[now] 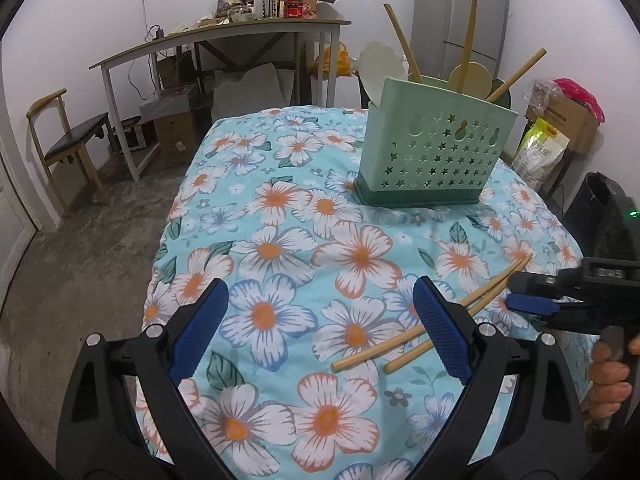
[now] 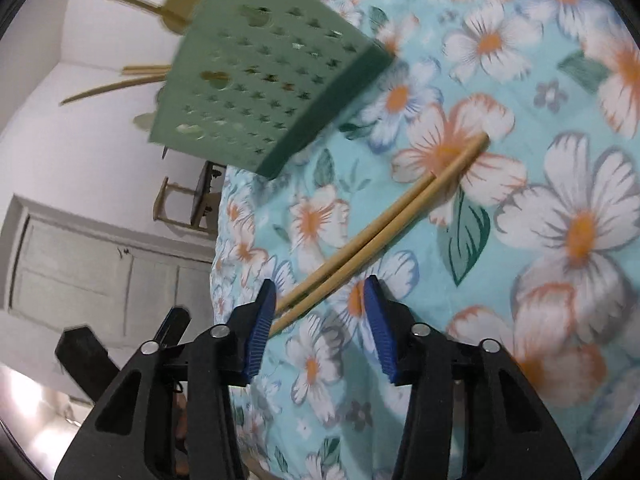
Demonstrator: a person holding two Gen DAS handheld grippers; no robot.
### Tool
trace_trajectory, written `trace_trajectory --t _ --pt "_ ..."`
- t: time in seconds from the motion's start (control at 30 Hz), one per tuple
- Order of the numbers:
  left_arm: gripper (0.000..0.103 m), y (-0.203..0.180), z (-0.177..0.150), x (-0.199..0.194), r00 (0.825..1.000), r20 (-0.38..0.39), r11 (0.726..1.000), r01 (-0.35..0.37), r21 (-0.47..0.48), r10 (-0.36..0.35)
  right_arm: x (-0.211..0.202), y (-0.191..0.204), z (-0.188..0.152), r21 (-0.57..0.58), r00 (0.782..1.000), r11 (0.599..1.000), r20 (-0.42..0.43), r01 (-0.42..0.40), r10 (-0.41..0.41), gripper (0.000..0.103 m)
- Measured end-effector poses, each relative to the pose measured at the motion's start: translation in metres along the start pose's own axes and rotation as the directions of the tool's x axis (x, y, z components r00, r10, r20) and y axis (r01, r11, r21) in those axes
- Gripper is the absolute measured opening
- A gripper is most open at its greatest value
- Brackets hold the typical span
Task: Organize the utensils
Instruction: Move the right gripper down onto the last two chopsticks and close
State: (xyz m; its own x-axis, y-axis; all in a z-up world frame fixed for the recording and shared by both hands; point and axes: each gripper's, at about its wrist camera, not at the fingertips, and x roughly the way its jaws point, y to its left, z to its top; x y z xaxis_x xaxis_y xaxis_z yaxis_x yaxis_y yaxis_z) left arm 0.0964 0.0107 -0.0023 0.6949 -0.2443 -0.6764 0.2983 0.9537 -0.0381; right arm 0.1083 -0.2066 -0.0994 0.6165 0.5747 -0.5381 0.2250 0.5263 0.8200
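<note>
chopsticks [image 2: 384, 224] near table edge, holder [image 1: 434, 152] apart

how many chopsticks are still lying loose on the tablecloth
2. The chopsticks lie side by side on the floral cloth, ends between the right gripper fingers. Others stand in the green holder.

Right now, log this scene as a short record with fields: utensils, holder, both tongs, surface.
loose utensils: pair of chopsticks lying side by side on the cloth
holder: green utensil holder upright, already holding wooden utensils
left tongs: open, empty, hovering near the chopsticks' thick ends
right tongs: open, straddling the chopsticks' narrow ends, not closed on them
surface: floral tablecloth
task state: chopsticks not yet in the holder
</note>
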Motion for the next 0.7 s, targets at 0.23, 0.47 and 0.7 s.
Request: trace_trajectory --t 0.23,0.47,0.7 --pt "0.090 0.004 0.005 -0.002 1.000 0.001 1.000 -0.013 -0.007 0.013 0.009 -0.020 0.003 0.098 0.999 0.995 0.039 -0.019 0.016 0.014" --pt "0.090 -0.002 0.005 -0.002 1.000 -0.012 1.000 0.003 -0.015 -0.003 0.006 -0.031 0.003 0.110 0.998 0.993 0.052 -0.040 0.034 0.013" --pt "0.090 -0.005 0.003 -0.005 1.000 -0.021 1.000 -0.003 -0.010 0.002 -0.010 -0.043 0.002 0.123 0.996 0.988 0.032 -0.091 0.087 0.012"
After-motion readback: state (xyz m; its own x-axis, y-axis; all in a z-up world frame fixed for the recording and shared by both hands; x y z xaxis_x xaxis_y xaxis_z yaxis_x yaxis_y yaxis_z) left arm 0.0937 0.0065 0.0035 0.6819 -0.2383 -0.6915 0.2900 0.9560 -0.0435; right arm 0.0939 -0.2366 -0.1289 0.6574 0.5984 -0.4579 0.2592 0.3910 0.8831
